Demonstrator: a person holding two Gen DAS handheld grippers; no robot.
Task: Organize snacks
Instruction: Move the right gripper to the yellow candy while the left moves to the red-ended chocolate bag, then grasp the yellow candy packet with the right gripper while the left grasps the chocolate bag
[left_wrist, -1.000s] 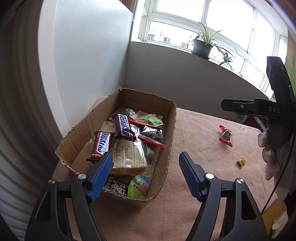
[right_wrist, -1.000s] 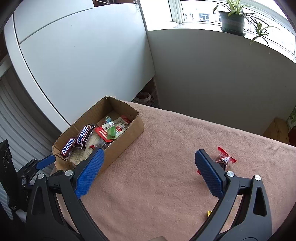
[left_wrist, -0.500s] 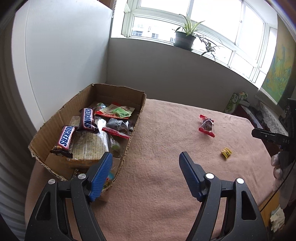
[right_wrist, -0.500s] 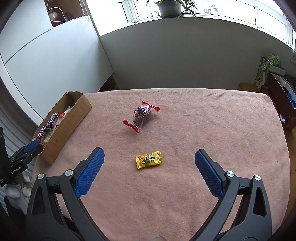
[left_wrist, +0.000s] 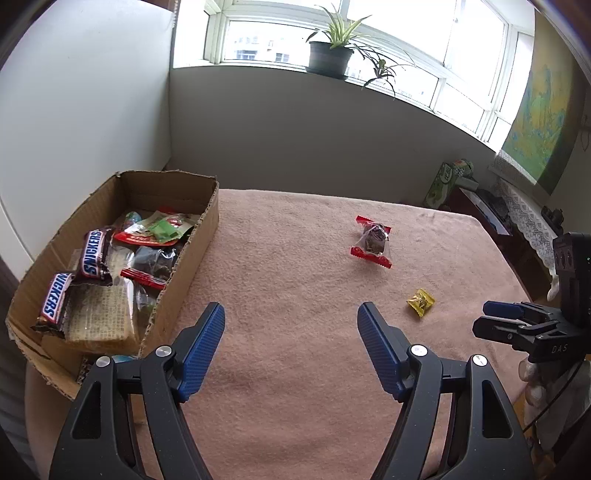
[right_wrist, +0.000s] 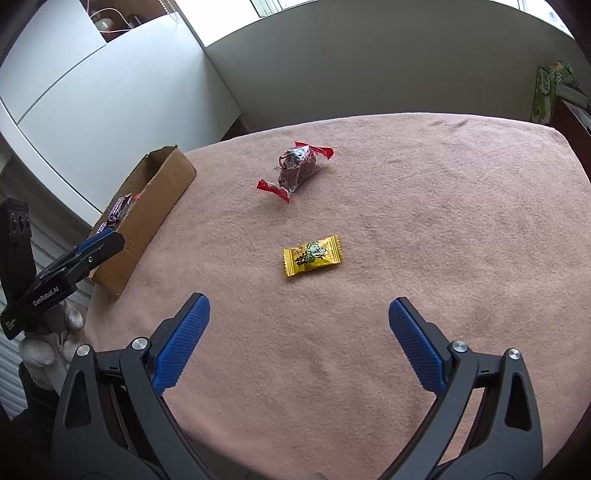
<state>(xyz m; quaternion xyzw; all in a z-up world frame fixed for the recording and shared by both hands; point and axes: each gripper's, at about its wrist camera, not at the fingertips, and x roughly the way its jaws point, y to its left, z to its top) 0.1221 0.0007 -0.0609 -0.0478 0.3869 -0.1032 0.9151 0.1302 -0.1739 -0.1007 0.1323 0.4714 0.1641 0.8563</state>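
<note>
Surface: pink-brown cloth (right_wrist: 424, 229) over a table, under a window sill with a potted plant (left_wrist: 330, 55).
Landmark: cardboard box (left_wrist: 192, 254) at the cloth's left edge, already filled with Snickers bars (left_wrist: 90, 254) and other packets.
Loose snacks: yellow candy (right_wrist: 312, 255) and red-ended clear packet (right_wrist: 293, 171), both on the cloth well apart from the box, on its right; the packet lies farther from the grippers than the candy.
Right gripper (right_wrist: 299, 332): jaws spread wide, holding nothing, hovering over the cloth.
Left gripper (left_wrist: 291, 339): jaws likewise apart and empty, just beside the box's near right corner.
Key relation: the candy sits straight ahead of the right gripper, roughly centred between its fingers, with its long axis running across the opening, tilted slightly.
Nearer arm: judged the right; from the left wrist view the candy (left_wrist: 420, 302) lies off to the right, close to the right gripper's tip.
Likely next move: right gripper advances onto the candy, perhaps turning to pinch its short side.
</note>
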